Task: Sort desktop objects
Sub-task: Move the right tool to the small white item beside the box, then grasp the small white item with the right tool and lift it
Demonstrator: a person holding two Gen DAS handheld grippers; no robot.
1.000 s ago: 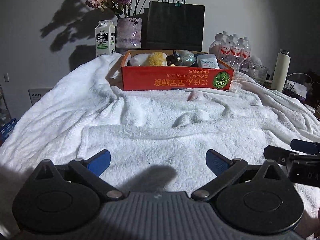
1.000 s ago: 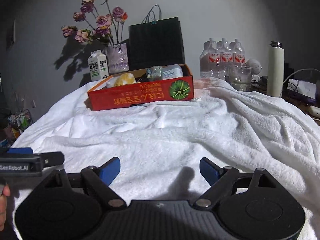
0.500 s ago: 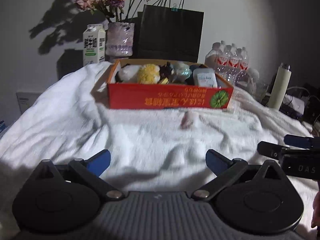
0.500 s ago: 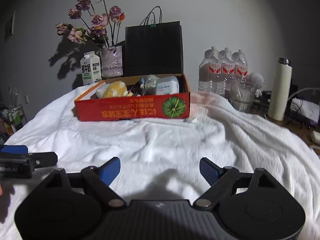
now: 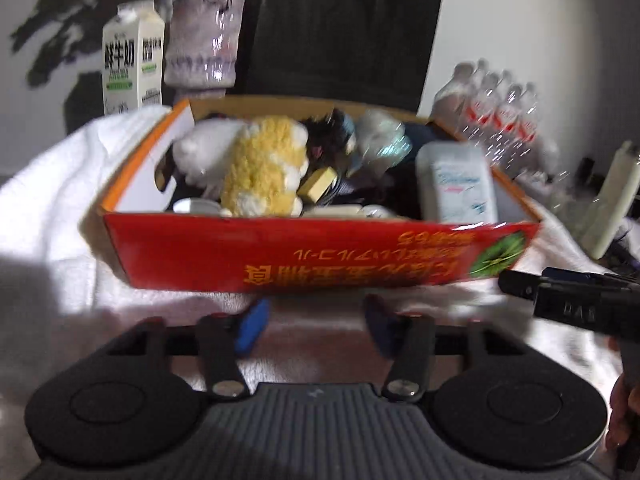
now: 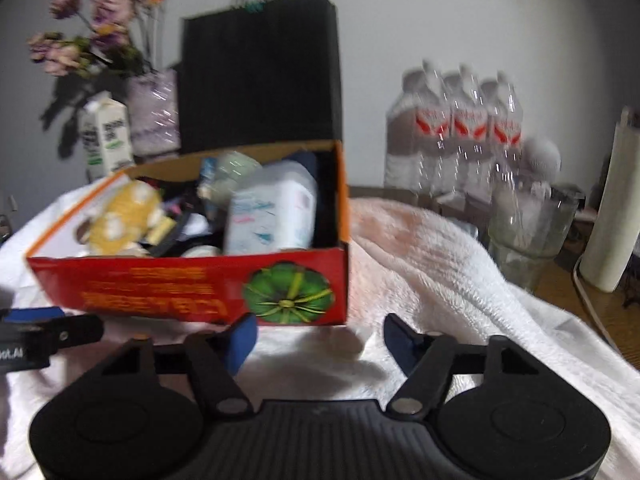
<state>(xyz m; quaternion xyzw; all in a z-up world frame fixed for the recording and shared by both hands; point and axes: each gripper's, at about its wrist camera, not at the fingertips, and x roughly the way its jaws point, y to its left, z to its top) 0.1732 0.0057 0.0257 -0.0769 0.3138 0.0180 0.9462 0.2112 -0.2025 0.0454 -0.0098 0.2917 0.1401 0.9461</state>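
Red cardboard box (image 5: 312, 256), sitting on white fleece blanket (image 5: 48, 184), holding yellow plush toy (image 5: 260, 168) and white bottle (image 5: 456, 184). Left gripper (image 5: 316, 320), right gripper (image 6: 320, 338): both hovering just before its front wall, jaws spread, empty, seemingly readying a pick.

We see both pictures smeared by motion blur. The writing on the red box (image 5: 320, 256) is fuzzy, and the water bottles (image 6: 456, 136) show streaky white glints. The yellow plush toy (image 5: 264, 168) looks soft, with no sharp edges. The room is dim, with a grey wall. Light seems to come from the front, because the flowers (image 6: 96, 28) throw a big dark shadow on the wall behind them. The white towel (image 5: 48, 208) glows very bright on the left, almost washed out. The left gripper (image 5: 316, 320) drops a soft shadow on the towel. The corners go black and round, and straight things bend near the edges.
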